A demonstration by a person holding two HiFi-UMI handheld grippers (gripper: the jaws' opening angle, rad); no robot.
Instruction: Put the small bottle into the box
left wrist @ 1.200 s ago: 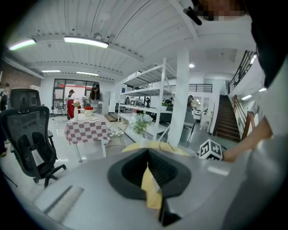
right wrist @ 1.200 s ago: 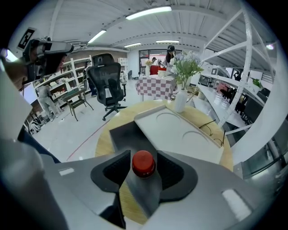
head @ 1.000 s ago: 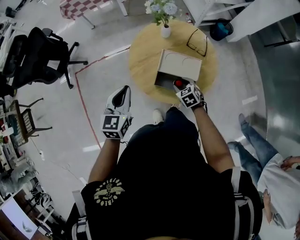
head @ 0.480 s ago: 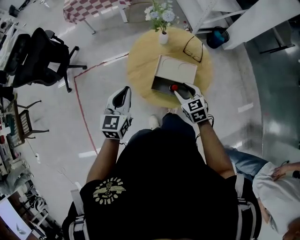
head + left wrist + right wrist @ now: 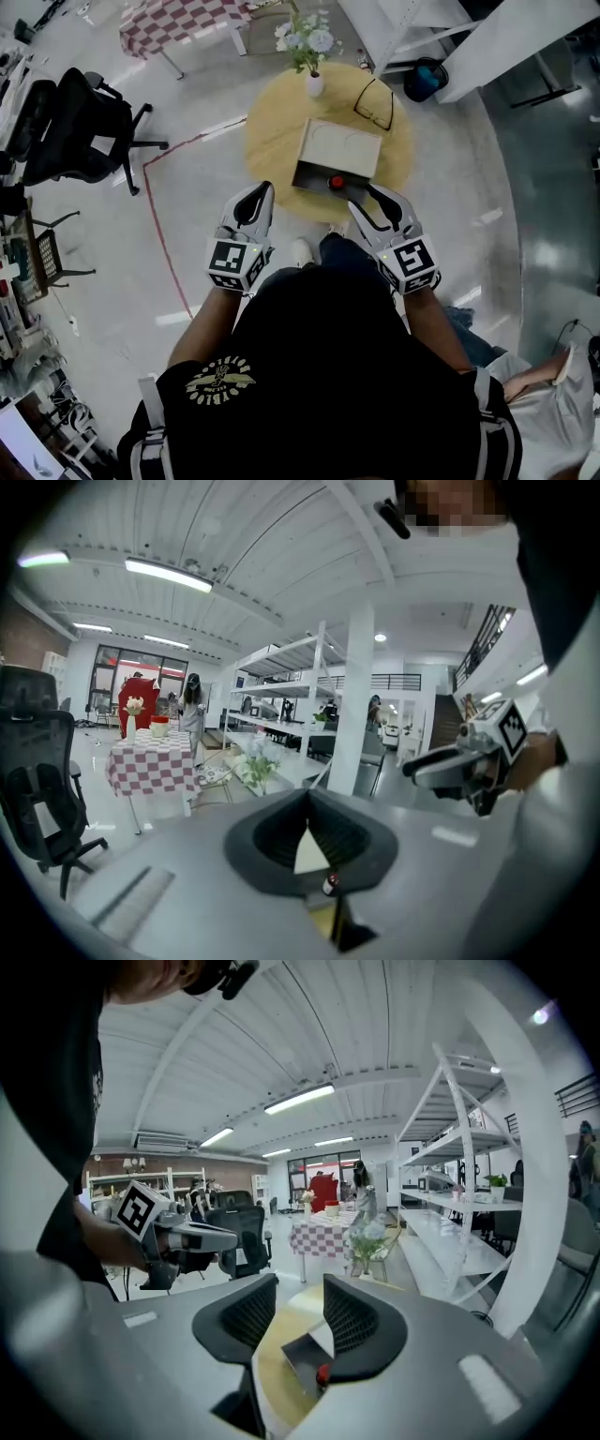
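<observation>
The left gripper (image 5: 255,199) is held up just short of the near edge of the round pale-wood tabletop (image 5: 272,141), its jaws together with nothing in them. Beside it, the right gripper (image 5: 367,199) has its jaws apart (they have just been closing a little), and nothing sits between them. Beyond, the pale rectangular box (image 5: 342,148) lies toward the near edge, with its open dark end facing the person. The small red-capped bottle (image 5: 336,182) sits inside that end, clear of both grippers. At the far edge are a white vase of pale flowers (image 5: 314,82) and, to its right, black-framed glasses (image 5: 375,97).
</observation>
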